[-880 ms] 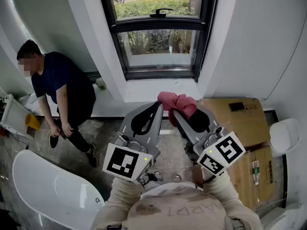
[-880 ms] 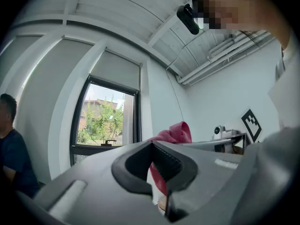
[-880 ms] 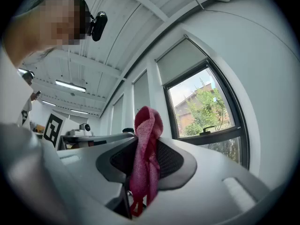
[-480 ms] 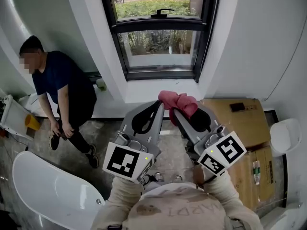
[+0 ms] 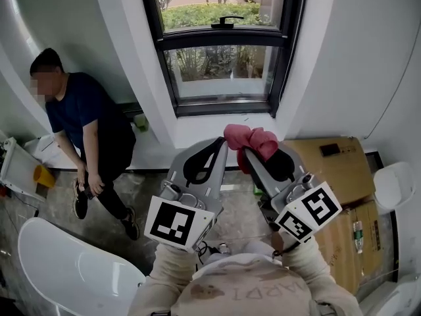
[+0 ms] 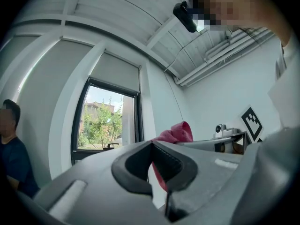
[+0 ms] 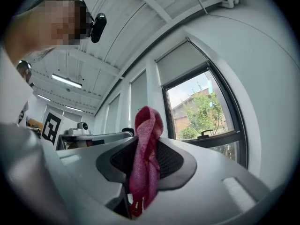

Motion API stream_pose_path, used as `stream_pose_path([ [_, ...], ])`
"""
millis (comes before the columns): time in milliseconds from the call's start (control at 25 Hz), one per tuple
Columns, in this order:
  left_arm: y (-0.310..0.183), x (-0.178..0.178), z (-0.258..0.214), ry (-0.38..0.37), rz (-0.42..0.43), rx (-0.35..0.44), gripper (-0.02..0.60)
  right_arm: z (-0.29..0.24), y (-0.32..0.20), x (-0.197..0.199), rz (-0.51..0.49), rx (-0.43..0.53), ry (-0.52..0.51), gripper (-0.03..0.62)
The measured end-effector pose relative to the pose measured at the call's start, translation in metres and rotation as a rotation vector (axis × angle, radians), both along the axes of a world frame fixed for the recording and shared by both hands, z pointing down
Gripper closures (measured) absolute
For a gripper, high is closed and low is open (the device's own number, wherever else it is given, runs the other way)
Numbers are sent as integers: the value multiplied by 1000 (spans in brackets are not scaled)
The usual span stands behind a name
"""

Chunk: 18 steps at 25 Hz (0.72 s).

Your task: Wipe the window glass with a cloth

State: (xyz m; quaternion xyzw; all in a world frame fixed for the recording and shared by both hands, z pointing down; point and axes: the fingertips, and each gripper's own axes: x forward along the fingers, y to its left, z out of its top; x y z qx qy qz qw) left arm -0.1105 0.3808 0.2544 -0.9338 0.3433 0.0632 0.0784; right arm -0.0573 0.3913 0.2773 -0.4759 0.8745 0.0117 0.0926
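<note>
- Cloth (image 5: 252,139): pink-red, terry-like and bunched into a soft wad, below the window (image 5: 222,63) and well short of its glass.
- Its folded top rises clear above the jaws, and a narrower tail hangs down between them in the right gripper view.
- Right gripper (image 5: 248,155) is clamped on the cloth, with both dark pads pressed to the fabric.
- Left gripper (image 5: 220,145) sits just beside it, also below the window, with its jaws closed together and nothing held in them.
- From the left gripper view only the cloth's top and a thin strip seen through the jaw notch show, the rest being behind the gripper body.
- The lowest end of the cloth disappears into shadow between the right jaws.
- A person (image 5: 89,127) sits on the floor left of the window.
- A cardboard box (image 5: 335,166) lies below and right of the window, its near edge covered by the right gripper.
</note>
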Motion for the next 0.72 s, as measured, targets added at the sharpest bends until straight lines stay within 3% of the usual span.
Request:
stream_pose_path([
  [280,-30,2,-2,22,29,6,581,1,-27,3,23,-20,13,457],
  [720,-122,35,-1,31,-35,-10,581,7,-121,42,-19,-21,-15,459],
])
